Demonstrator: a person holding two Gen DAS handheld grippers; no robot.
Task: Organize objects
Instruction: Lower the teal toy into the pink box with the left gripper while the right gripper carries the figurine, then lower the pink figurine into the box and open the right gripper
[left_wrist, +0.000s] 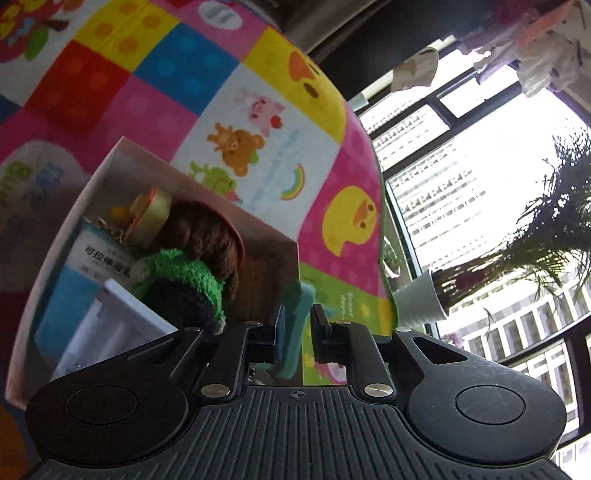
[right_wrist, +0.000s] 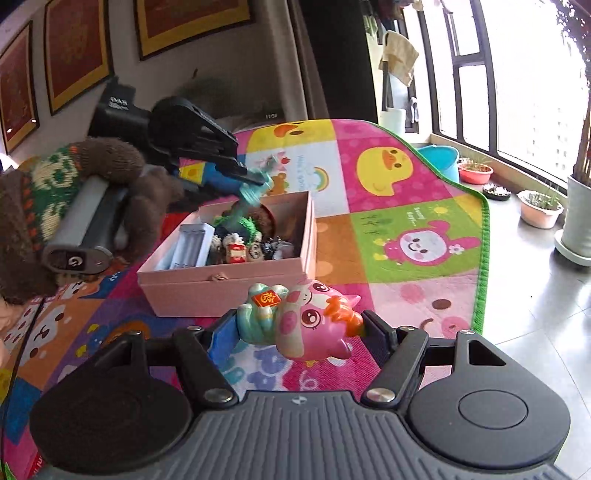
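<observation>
A pink box (right_wrist: 221, 291) stands on the colourful play mat (right_wrist: 406, 221) and holds several small toys (right_wrist: 236, 251), a crocheted green and brown piece (left_wrist: 184, 269), a gold tin (left_wrist: 151, 218) and a blue-white packet (left_wrist: 99, 258). My left gripper (left_wrist: 297, 314) is shut on a slim teal toy (left_wrist: 299, 306). In the right wrist view that left gripper (right_wrist: 258, 181) hangs over the box's far side, the teal toy (right_wrist: 251, 195) pointing down into it. My right gripper (right_wrist: 297, 321) is shut on a pink pig figure (right_wrist: 306, 321) with a teal body, just in front of the box.
A knitted brown-and-green sleeve (right_wrist: 55, 184) holds the left gripper's handle at the left. Past the mat's green edge, on grey floor tiles, stand flower pots (right_wrist: 539, 210), a blue basin (right_wrist: 439, 155) and a white potted plant (left_wrist: 421, 299) below a large window.
</observation>
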